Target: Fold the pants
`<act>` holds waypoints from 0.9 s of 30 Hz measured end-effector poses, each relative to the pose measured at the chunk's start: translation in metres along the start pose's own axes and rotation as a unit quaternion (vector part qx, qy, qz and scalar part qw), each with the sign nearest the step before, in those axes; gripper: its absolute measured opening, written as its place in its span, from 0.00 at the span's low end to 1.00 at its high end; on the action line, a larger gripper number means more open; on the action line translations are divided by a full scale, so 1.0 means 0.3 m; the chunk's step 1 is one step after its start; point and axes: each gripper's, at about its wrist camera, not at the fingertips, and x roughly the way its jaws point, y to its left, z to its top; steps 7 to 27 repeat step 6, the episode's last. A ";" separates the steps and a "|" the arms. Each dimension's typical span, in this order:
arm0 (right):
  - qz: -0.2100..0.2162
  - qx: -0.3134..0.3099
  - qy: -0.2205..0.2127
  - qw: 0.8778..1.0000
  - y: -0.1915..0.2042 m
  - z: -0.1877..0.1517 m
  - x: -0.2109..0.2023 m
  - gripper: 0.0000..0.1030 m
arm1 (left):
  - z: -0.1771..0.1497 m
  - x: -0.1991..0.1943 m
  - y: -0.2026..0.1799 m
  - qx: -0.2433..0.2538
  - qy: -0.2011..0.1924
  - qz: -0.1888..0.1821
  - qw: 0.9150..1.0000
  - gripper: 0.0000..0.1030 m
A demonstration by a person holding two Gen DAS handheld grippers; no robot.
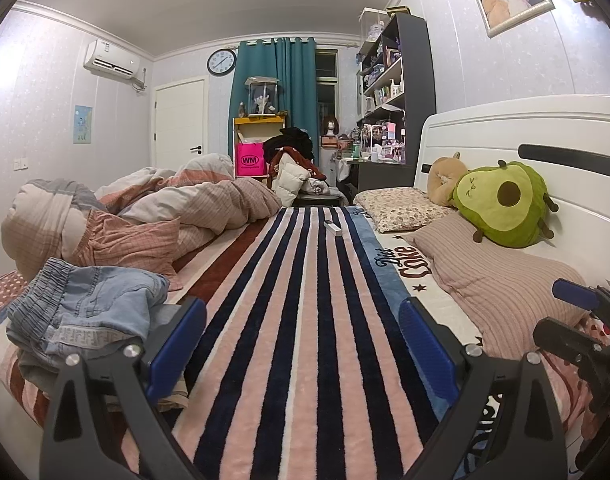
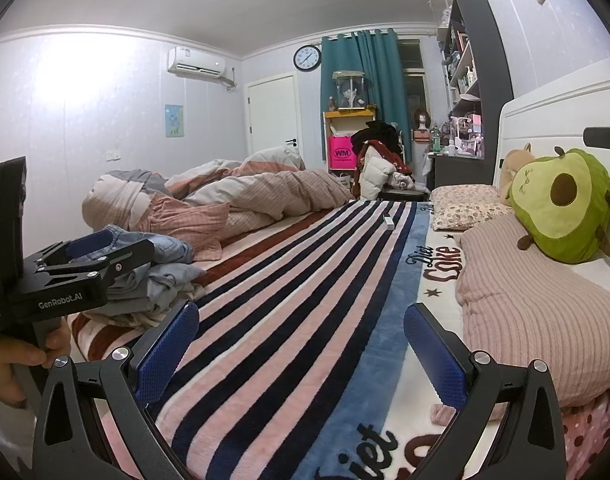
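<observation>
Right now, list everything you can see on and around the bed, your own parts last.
pants: one crumpled pile, light blue denim, left side of the bed
striped blanket: one, navy, pink and white, middle of the bed
duvet: one, pink and grey check, bunched behind the pants
avocado plush: one, green, against the headboard
tan plush: one, beside the avocado
pillows: two, one floral, one pink ribbed, at the headboard
small white object: one, far end of the blanket
wall clock: one, black rim, beside the teal curtain
pink bag: one, in the yellow shelf
left gripper: jaws open, empty
right gripper: jaws open, empty
</observation>
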 end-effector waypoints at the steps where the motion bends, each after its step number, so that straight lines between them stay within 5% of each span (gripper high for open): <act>1: -0.001 0.000 0.000 1.000 0.001 -0.001 -0.002 0.99 | 0.000 0.000 -0.001 0.000 0.000 0.000 1.000 0.93; 27: -0.002 0.001 0.002 1.000 -0.003 -0.003 -0.002 0.99 | -0.005 0.001 -0.013 0.000 0.002 -0.003 1.000 0.93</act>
